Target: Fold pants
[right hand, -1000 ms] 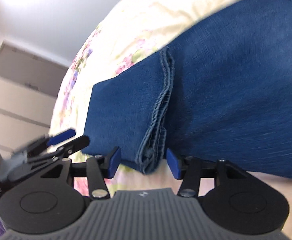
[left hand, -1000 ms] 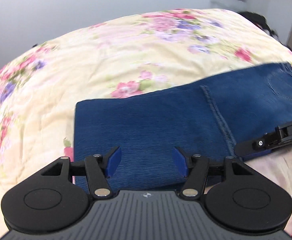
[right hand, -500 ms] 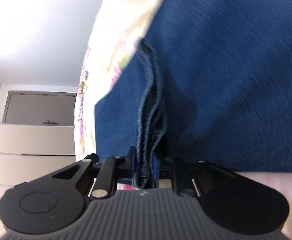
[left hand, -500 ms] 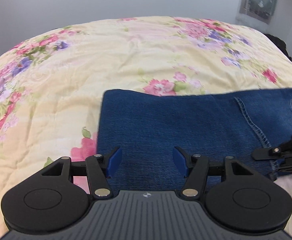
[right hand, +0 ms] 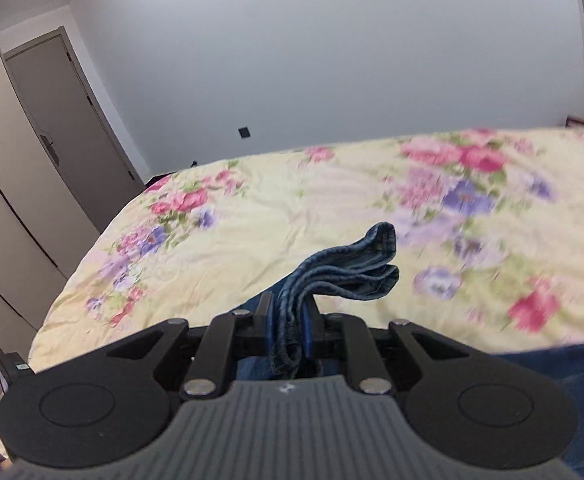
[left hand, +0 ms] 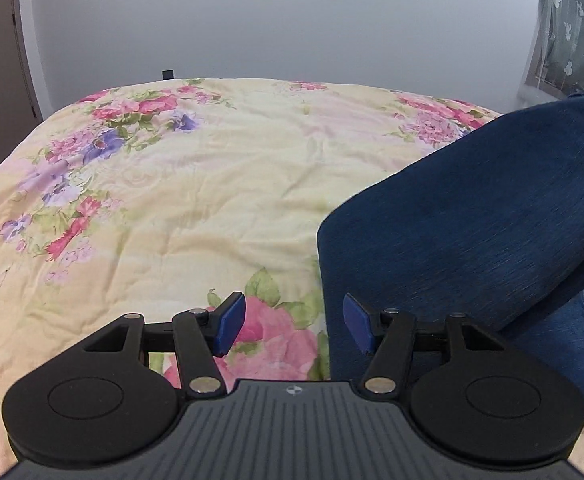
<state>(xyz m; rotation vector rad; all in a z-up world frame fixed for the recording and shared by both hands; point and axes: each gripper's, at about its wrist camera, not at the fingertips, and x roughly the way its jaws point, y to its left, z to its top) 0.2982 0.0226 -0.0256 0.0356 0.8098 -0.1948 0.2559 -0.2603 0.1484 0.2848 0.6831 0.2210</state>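
Your right gripper (right hand: 287,330) is clamped on the pants (right hand: 348,276): its jaws have just been closing, and a bunched stack of denim hems now sits pinched between the blue pads, the loose ends curling out beyond the fingertips toward the far side of the bed (right hand: 292,220). More denim shows low at the right edge of that view, under the gripper body.

Your left gripper (left hand: 294,328) stands wide apart with nothing between its pads; it hangs over the floral bedspread (left hand: 171,200), and the near left corner of the pants (left hand: 472,220) lies just beside its right finger, not touching that pad as far as you can tell.

From the left wrist view the pants are dark blue jeans, a folded panel lifted and slanting up toward the far right, with a lighter layer lying flat beneath it at the right edge.
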